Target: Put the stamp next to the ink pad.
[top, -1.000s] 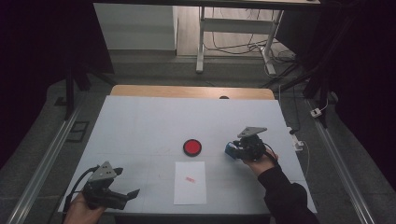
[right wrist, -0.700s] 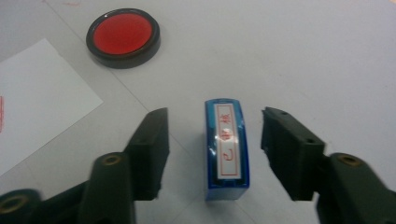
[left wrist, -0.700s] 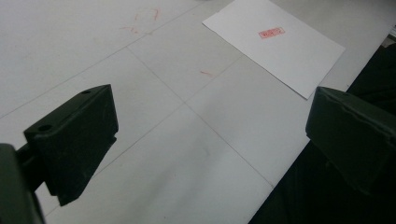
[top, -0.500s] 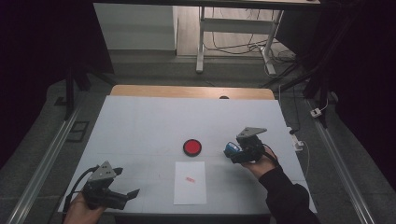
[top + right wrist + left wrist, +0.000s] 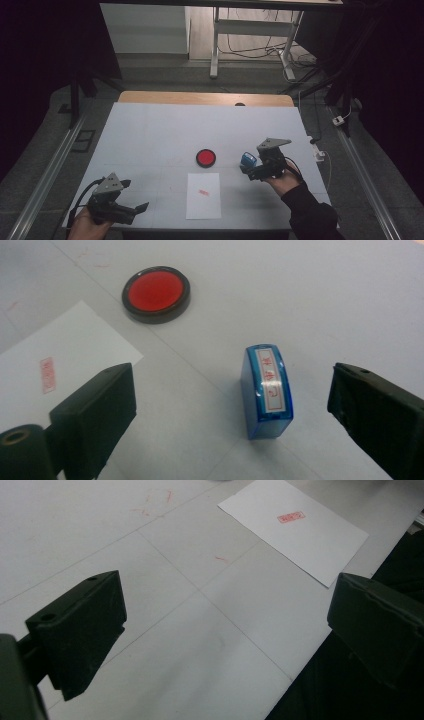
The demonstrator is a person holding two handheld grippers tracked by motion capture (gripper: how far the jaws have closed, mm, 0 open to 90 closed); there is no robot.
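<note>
Right tool (image 5: 248, 167) sits at the right side of the tabletop (image 5: 150, 130), jaws spread wide, and they've just been opening. The blue stamp (image 5: 266, 391) stands on the tabletop between them in the right gripper view, w/ clear gaps on both sides, no pad touching it. Stamp's upright on its base, label w/ red characters facing up. In the high view the stamp (image 5: 247, 159) shows just at the front of the right tool, to the right of the red ink pad (image 5: 205, 158).

Ink pad (image 5: 156, 293) is round, black rim, red centre, lid off, lying flat near the middle of the tabletop, well apart from the stamp.

White paper sheet (image 5: 203, 195) lies just below the ink pad on the person's side, w/ a small red stamp mark (image 5: 203, 192) on its upper half. Mark also clear in the left gripper view (image 5: 291, 516).

Left tool (image 5: 134, 197) rests at the near-left corner, jaws spread, nothing between them but bare tabletop. Faint red smudges (image 5: 157, 502) on the surface ahead of it.
</note>
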